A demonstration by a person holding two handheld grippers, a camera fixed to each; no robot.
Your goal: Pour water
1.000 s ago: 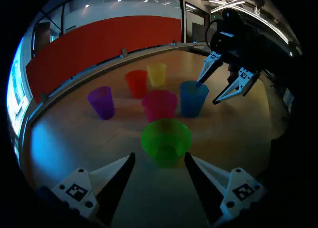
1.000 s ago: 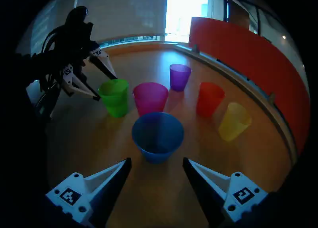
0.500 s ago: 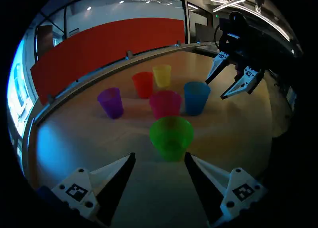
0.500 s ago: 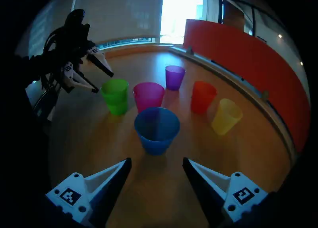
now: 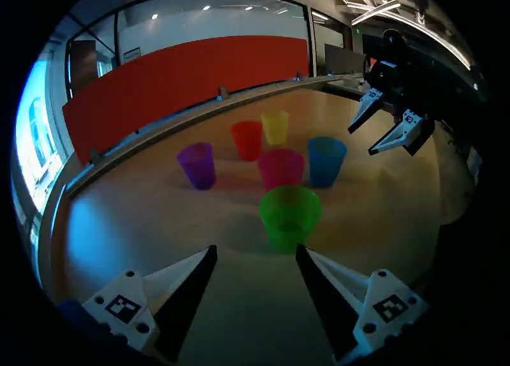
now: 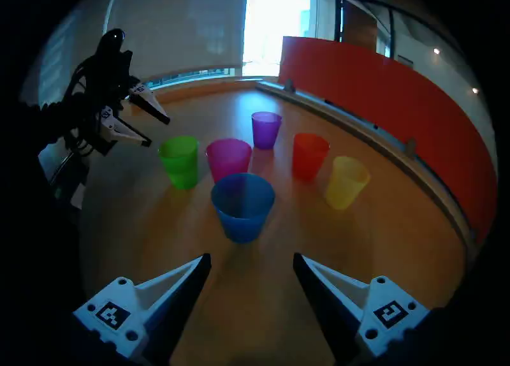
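1. Left gripper view: my left gripper (image 5: 255, 251) is wide open and holds nothing. It hovers above the table (image 5: 140, 219), just short of the green cup (image 5: 290, 216).
2. The green cup stands upright just ahead of the gap between my fingers, so I judge it is the one this hand is meant to take.
3. Behind it the pink cup (image 5: 281, 168) and the blue cup (image 5: 326, 161) stand close together. The purple cup (image 5: 197, 165), the red cup (image 5: 247, 139) and the yellow cup (image 5: 275, 127) stand farther back, spaced apart, which I'd say leaves room for a finger on either side.
4. Hard to make out: the cups are tinted and the light is dim, so I cannot tell which of them holds water, if any.
5. Right gripper view: my right gripper (image 6: 252, 257) is also spread open and empty. The blue cup is upright, near its fingertips and a little left of centre.
6. My guess is that one cup is the pourer and the other the receiver.
7. Across the table the hand holding the left gripper is lost in shadow, and the blue cup's inside is too dark to show a water level.
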